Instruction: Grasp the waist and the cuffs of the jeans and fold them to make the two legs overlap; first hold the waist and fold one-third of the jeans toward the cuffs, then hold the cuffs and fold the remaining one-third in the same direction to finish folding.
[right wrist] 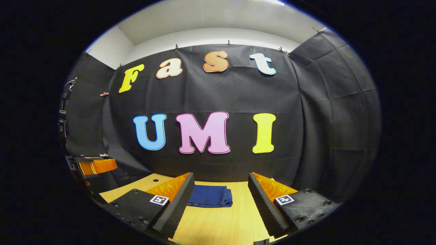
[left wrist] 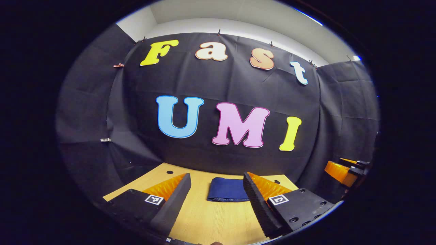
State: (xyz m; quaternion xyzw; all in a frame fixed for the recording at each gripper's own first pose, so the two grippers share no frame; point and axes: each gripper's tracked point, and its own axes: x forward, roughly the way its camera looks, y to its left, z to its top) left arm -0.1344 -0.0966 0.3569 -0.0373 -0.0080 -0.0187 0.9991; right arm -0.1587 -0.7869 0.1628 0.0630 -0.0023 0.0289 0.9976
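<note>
The dark blue jeans lie folded into a compact rectangle on the wooden table, near the back wall. In the left gripper view my left gripper is open, its fingers apart with nothing between them, held back from the jeans. The right gripper view has the same folded jeans lying ahead, partly behind the left finger. My right gripper is open too and holds nothing. The other gripper hangs at the far right edge of the left gripper view, and the other gripper at the left edge of the right one.
The black cloth wall stands right behind the table's far edge. Small dark holes mark the tabletop near its back corners. Bare wood lies between the grippers and the jeans.
</note>
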